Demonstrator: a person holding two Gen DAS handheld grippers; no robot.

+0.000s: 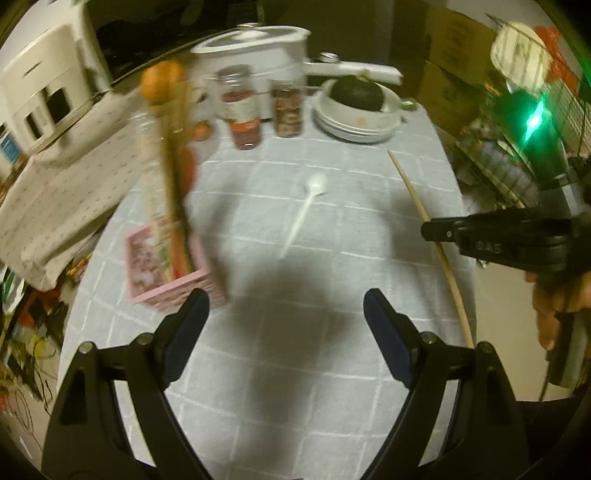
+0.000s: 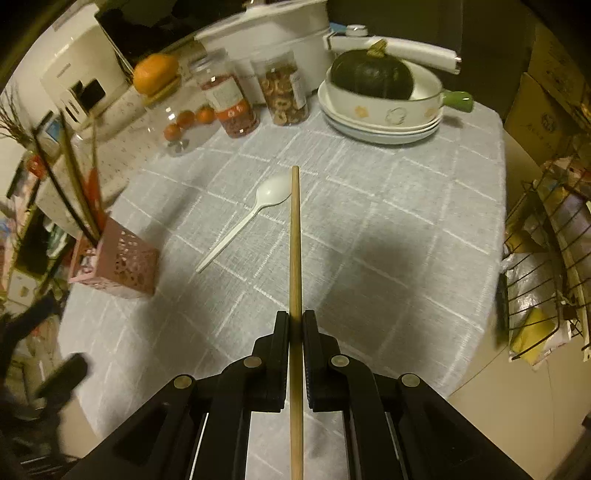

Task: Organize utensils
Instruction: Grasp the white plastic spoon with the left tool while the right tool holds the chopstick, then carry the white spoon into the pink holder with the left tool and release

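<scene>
My right gripper is shut on a long wooden chopstick, lifted above the tablecloth and pointing toward the far side. The left wrist view shows that same chopstick in the right gripper at the right edge. A white plastic spoon lies flat mid-table; in the left wrist view the spoon lies ahead of my left gripper, which stands open and holds nothing. A pink perforated utensil holder with several sticks in it stands at the left; the holder is just beside the left gripper's left finger.
At the back stand two clear jars, a glass jar of small oranges, a white pot and stacked dishes with a dark green squash. A wire rack is beyond the table's right edge. Clutter lies left of the table.
</scene>
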